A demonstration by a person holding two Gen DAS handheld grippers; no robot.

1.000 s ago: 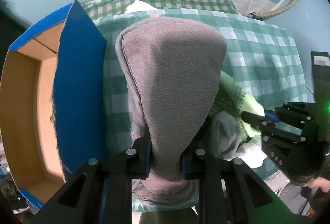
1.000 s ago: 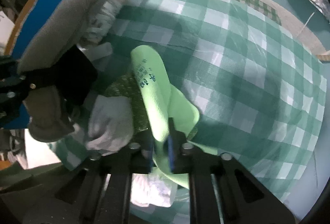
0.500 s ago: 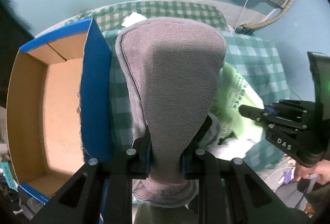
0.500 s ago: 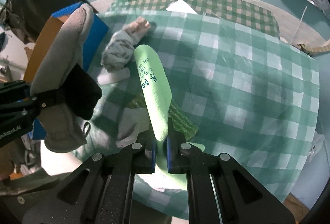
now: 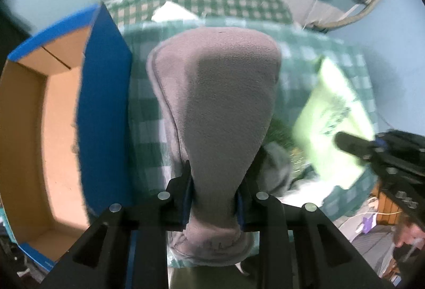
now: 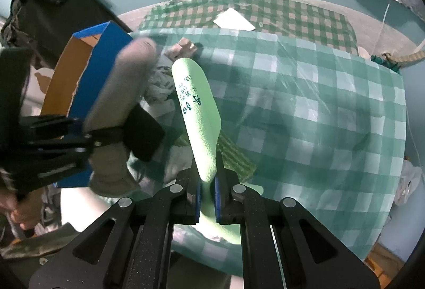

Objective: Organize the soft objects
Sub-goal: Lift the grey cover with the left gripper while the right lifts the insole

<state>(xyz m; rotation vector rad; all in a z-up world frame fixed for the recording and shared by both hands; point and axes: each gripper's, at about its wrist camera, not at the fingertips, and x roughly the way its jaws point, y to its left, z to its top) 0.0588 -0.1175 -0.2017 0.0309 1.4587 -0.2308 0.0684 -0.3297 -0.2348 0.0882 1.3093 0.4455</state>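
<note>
My left gripper [image 5: 213, 198] is shut on a grey fleece insole [image 5: 217, 103] and holds it upright above the checked cloth, just right of the blue cardboard box [image 5: 103, 103]. My right gripper [image 6: 206, 190] is shut on a light green foam insole [image 6: 198, 113] with printed marks, held up over the cloth. In the right wrist view the grey insole [image 6: 122, 81] and left gripper [image 6: 87, 140] are at the left, beside the box [image 6: 90, 76]. In the left wrist view the green insole [image 5: 334, 126] and right gripper [image 5: 372, 150] are at the right.
A green checked cloth [image 6: 318, 116] covers the table. A grey-white crumpled cloth [image 6: 159, 81], a small tan piece [image 6: 186, 44], a green mesh item [image 6: 231, 153] and a white paper [image 6: 233, 20] lie on it. The box interior [image 5: 58, 129] is brown and open.
Both grippers rose and pulled back from the table with their insoles. The left one has shifted right of the box; the pile of cloths now lies lower and further off.
</note>
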